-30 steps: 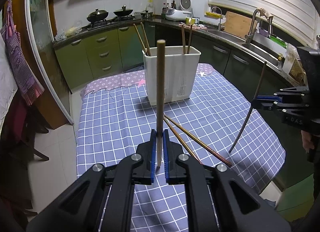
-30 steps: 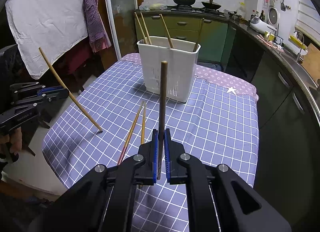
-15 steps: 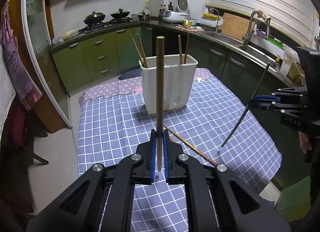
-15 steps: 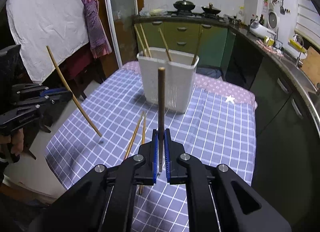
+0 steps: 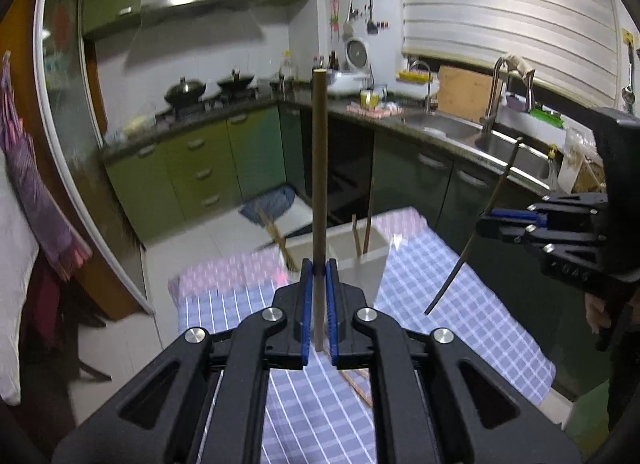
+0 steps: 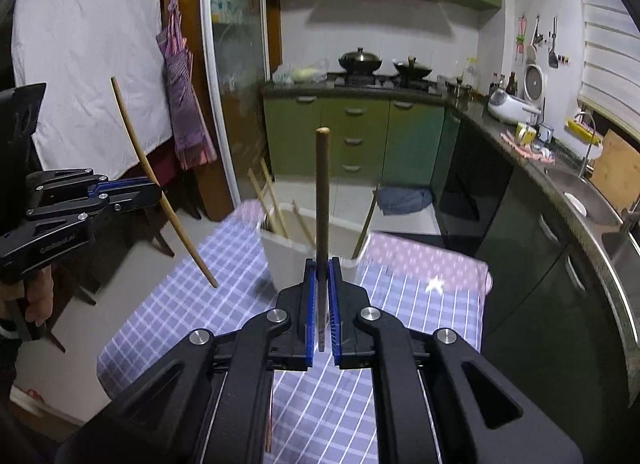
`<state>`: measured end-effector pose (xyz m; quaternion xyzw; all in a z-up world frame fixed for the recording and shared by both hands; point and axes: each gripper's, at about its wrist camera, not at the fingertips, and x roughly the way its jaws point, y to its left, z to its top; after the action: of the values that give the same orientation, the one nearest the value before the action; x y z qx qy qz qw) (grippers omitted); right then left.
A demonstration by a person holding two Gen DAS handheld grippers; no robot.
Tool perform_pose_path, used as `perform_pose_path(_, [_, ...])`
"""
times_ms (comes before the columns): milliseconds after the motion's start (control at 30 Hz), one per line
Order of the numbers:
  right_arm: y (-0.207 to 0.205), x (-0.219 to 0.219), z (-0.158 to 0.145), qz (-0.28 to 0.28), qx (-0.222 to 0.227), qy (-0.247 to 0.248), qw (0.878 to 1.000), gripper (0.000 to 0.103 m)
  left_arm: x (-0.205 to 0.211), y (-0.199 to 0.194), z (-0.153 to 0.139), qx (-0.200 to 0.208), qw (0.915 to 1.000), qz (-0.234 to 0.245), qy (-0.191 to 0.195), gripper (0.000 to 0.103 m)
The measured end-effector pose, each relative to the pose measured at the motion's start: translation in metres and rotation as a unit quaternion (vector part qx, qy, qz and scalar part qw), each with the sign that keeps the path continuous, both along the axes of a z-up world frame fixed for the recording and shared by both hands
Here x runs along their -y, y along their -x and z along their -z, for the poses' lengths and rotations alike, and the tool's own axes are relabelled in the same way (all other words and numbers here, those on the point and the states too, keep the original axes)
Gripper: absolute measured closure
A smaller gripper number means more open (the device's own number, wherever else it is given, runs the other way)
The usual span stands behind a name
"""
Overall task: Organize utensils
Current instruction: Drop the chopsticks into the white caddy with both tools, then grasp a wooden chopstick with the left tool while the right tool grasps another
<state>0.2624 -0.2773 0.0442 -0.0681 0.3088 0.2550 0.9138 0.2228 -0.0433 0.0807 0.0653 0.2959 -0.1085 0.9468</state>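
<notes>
1. Left gripper (image 5: 316, 296): jaws are clamped on a pale chopstick (image 5: 320, 184), which is held upright and clear of the table; the same gripper is seen from the right wrist view at far left, its chopstick slanting down toward the cloth without touching it.
2. White holder (image 5: 348, 260): set on the checked tablecloth (image 5: 460, 324) beyond both grippers; several chopsticks are already stood in it, leaning against its walls.
3. Loose chopsticks (image 5: 356, 384): at least one pair is seen lying on the cloth below the left gripper, mostly hidden by its fingers; the exact count cannot be told.
4. Right gripper (image 6: 322, 300): jaws are closed on a dark chopstick (image 6: 322, 224), held upright in the air in line with the holder.
5. Progress, as judged: part of the set is stowed, two pieces are in hand and not yet dropped in, and the loose ones are left to be picked up.
6. Change against the earlier frames: both grippers have been raised, so the holder and table sit lower in each view; both grips are unchanged; the loose chopsticks have not been moved.
</notes>
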Motion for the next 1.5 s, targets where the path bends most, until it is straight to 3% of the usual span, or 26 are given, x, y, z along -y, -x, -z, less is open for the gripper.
perform_pose_path(300, [-0.046,0.000,-0.042,0.015,0.032,-0.050,0.998,0.096,0.024,-0.054,-0.031,0.067,0.9977,0.002,-0.007,0.096])
perform_pose_path(433, [-0.067,-0.004,-0.051,0.024,0.045,-0.058,0.997,0.096,0.030,-0.084,-0.022,0.067,0.9978,-0.001,0.004,0.096])
perform_pose_path(567, [-0.096,-0.010,-0.042,0.035,0.045,-0.056,0.997,0.096,0.028,-0.112,-0.003,0.060,0.9980,-0.013,0.014,0.096])
perform_pose_path(800, [-0.127,-0.025,0.006,0.032,-0.002,-0.043,0.999,0.096,0.024,-0.128,0.043,0.016,0.9995,-0.025,0.009,0.096])
perform_pose_path(833, [-0.129,-0.027,0.012,0.031,-0.008,-0.039,0.999,0.096,0.026,-0.125,0.048,0.012,0.9996,-0.025,0.008,0.094])
perform_pose_path(900, [-0.132,-0.029,0.025,0.030,-0.019,-0.030,0.999,0.096,0.025,-0.123,0.056,-0.003,0.9996,-0.026,0.007,0.079])
perform_pose_path(1067, [-0.129,-0.030,0.037,0.033,-0.028,-0.030,0.999,0.095,0.021,-0.108,0.063,-0.029,0.9990,-0.030,0.014,0.076])
perform_pose_path(1233, [-0.100,-0.014,0.017,0.031,0.001,-0.049,0.998,0.086,0.016,-0.083,0.058,-0.055,0.9977,-0.030,0.025,0.074])
perform_pose_path(1333, [-0.066,-0.003,0.009,0.022,0.010,-0.047,0.999,0.083,0.014,-0.067,0.063,-0.089,0.9952,-0.032,0.026,0.066])
perform_pose_path(1400, [-0.050,0.004,0.015,0.018,0.000,-0.038,0.999,0.075,0.010,-0.058,0.074,-0.122,0.9914,-0.032,0.036,0.065])
perform_pose_path(1500, [-0.029,0.013,0.053,0.011,-0.046,0.008,0.999,0.075,0.006,-0.048,0.099,-0.175,0.9831,-0.032,0.043,0.065])
